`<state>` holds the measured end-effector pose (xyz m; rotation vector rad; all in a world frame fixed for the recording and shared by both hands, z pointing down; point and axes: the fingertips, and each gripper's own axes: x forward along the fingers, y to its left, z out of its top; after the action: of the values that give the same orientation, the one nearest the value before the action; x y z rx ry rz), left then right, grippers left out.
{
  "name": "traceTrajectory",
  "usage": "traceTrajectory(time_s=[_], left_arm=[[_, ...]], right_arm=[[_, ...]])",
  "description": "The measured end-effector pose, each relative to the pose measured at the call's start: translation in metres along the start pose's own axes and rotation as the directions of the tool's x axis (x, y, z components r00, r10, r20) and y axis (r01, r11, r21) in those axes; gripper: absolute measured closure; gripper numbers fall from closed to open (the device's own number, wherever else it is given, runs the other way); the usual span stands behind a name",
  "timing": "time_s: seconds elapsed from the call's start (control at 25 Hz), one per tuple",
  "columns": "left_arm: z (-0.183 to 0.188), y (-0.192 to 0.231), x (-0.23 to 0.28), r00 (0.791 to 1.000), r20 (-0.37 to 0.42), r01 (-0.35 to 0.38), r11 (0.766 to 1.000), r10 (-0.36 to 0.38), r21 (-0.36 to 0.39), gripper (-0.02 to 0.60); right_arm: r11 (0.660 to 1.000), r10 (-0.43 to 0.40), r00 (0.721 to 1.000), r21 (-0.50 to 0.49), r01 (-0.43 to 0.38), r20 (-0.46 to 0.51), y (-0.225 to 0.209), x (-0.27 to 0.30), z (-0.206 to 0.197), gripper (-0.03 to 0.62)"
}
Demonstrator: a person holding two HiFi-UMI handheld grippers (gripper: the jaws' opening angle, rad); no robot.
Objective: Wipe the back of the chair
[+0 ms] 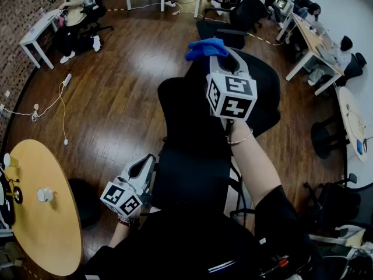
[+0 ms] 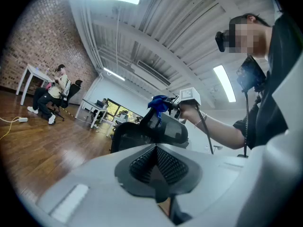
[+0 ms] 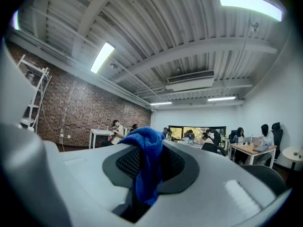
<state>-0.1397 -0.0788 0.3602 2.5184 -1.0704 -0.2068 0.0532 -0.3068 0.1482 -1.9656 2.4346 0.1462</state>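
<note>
A black mesh office chair (image 1: 189,121) stands right in front of me, its back seen from above. My right gripper (image 1: 224,56) is raised over the chair's top edge and is shut on a blue cloth (image 1: 205,48), which bunches out past the jaws. In the right gripper view the blue cloth (image 3: 147,167) hangs between the pads. My left gripper (image 1: 144,167) is low at the chair's left side, jaws together with nothing between them. The left gripper view looks up at the chair's headrest (image 2: 165,129), the blue cloth (image 2: 157,103) and the right gripper (image 2: 176,103).
A round yellow table (image 1: 44,226) stands at the lower left. A white desk (image 1: 36,35) with a seated person is at the far left, and cables (image 1: 52,107) lie on the wooden floor. Another black chair (image 1: 245,15) and occupied desks (image 1: 309,48) fill the right.
</note>
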Motion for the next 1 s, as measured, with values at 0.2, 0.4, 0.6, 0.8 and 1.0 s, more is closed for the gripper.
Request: traceTrajectory(time_s=[0.2,0.4,0.6,0.8,1.0], left_arm=[[-0.017,-0.021,-0.001,1.0,-0.023,-0.01,1.0,0.01,-0.014,0.577],[-0.005,-0.034,0.009,1.0,0.005,-0.015,1.0,0.015,0.007,0.577],[-0.01,-0.049,0.02,1.0,-0.011,0.003,1.0,-0.003,0.014,0.577],[-0.023,-0.06,0.031,1.0,-0.028,0.009,1.0,-0.009,0.004,0.577],[-0.026,-0.077,0.042,0.998,-0.033,0.046,0.999,-0.046,0.014,0.577]], right_arm=[[0.999,-0.037,0.995,-0.007,0.037,-0.092,-0.021,0.01,-0.033,0.522],[0.996,-0.094,0.99,-0.015,0.093,-0.101,-0.061,-0.006,-0.049,0.52],[0.966,-0.259,0.964,-0.017,0.259,-0.059,-0.133,-0.044,-0.041,0.52],[0.955,-0.292,0.956,-0.06,0.29,-0.029,-0.164,-0.089,-0.034,0.52],[0.93,-0.368,0.928,-0.028,0.367,-0.049,-0.21,-0.126,-0.052,0.52]])
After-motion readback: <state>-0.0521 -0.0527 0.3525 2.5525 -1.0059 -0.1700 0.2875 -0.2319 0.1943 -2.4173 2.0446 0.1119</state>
